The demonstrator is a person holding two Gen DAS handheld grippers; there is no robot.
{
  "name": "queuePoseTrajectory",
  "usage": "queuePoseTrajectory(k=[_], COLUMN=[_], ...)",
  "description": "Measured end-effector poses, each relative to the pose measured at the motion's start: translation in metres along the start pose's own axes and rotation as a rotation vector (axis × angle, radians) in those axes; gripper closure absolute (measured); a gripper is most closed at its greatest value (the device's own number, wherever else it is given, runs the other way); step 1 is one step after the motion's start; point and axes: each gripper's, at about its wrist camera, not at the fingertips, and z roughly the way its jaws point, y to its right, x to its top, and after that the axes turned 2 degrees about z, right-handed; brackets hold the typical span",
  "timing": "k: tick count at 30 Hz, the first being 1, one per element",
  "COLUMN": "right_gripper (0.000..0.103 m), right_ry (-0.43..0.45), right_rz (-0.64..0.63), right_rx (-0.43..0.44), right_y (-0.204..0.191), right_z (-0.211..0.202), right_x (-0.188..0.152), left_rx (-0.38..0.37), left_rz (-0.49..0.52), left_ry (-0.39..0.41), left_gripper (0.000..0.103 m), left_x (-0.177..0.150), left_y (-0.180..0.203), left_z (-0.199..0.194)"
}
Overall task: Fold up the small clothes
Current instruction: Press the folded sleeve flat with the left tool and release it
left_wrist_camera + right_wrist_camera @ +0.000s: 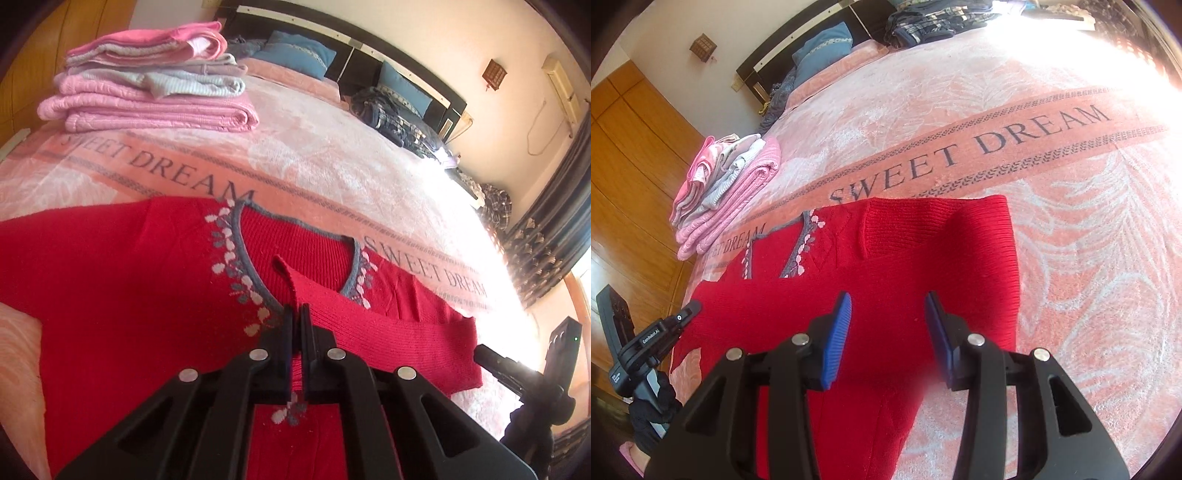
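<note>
Left tool (pixel 295 314) pinching red sweater (pixel 129 277) hem; right tool (pixel 888 325) spread above it.

A plush pink-and-white bed blanket (pixel 303 147) with a peach band printed "SWEET DREAM" covers the bed. Two blue pillows (pixel 295 51) lean against a dark headboard with a pale stripe (pixel 369 48). A crumpled dark plaid blanket (pixel 391 114) lies near the pillows. A small brown wooden wall ornament (pixel 494 74) hangs on the cream wall, and orange-brown wooden wardrobe panels (pixel 631 147) stand beside the bed. Dark patterned curtains (pixel 546 251) hang by the bright window.
</note>
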Motion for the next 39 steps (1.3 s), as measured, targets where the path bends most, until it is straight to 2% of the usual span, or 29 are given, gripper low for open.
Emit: queuePoseTrajectory(k=[6,9,13,15,18,20,23,25,27,28,29,30,31,32,36,39], right_gripper=[0.061,0.061,0.059,0.059,0.058,0.058,0.058,0.057,0.057,0.056,0.056,0.051,0.044,0.043,0.043,0.044], right_ry=[-0.018,-0.031,-0.069,-0.084,-0.138,-0.134,-0.143,-0.133,-0.111,-0.093,-0.068,-0.042,-0.021,-0.011,-0.025,-0.052], right_rz=[-0.005,-0.008,-0.023,-0.018,-0.008,-0.028,-0.042,-0.011,0.005,-0.009,-0.027,-0.043,-0.048,-0.038,0.034,0.085], right_rx=[0.015,0.028,0.039,0.013,-0.045,-0.042,-0.054,-0.024,0.034,0.026,0.006,-0.013,-0.033,-0.043,-0.063,-0.108], right_y=[-0.008,-0.014,-0.022,-0.021,-0.013,-0.011,-0.014,-0.016,-0.022,-0.027,-0.033,-0.037,-0.04,-0.04,-0.025,-0.006], right_z=[0.008,0.013,0.025,0.032,0.047,0.049,0.048,0.041,0.032,0.028,0.024,0.022,0.021,0.022,0.041,0.057], right_x=[-0.001,-0.003,-0.006,-0.008,-0.015,-0.021,-0.02,-0.015,-0.008,-0.002,0.004,0.009,0.014,0.018,0.025,0.021], left_rx=[0.116,0.174,0.182,0.193,0.234,0.257,0.266,0.264,0.228,0.213,0.199,0.181,0.167,0.156,0.12,0.136], left_rz=[-0.093,-0.136,-0.136,-0.133,-0.077,-0.077,-0.124,-0.155,-0.168,-0.158,-0.142,-0.123,-0.099,-0.076,-0.037,-0.03], left_ry=[0.074,0.079,0.021,-0.008,-0.07,-0.097,-0.095,-0.05,0.004,0.021,0.031,0.034,0.027,0.01,-0.098,-0.186], left_gripper=[0.1,0.1,0.1,0.1,0.099,0.098,0.095,0.095,0.095,0.094,0.09,0.085,0.082,0.08,0.078,0.077], left_x=[0.029,0.033,0.025,0.018,0.007,0.001,0.005,0.014,0.025,0.03,0.033,0.034,0.034,0.032,0.015,0.0], left_y=[-0.066,-0.096,-0.117,-0.121,-0.12,-0.126,-0.139,-0.143,-0.139,-0.134,-0.126,-0.118,-0.11,-0.102,-0.087,-0.089], left_z=[-0.019,-0.017,-0.001,0.01,0.028,0.034,0.027,0.011,-0.005,-0.009,-0.011,-0.01,-0.007,0.0,0.032,0.056])
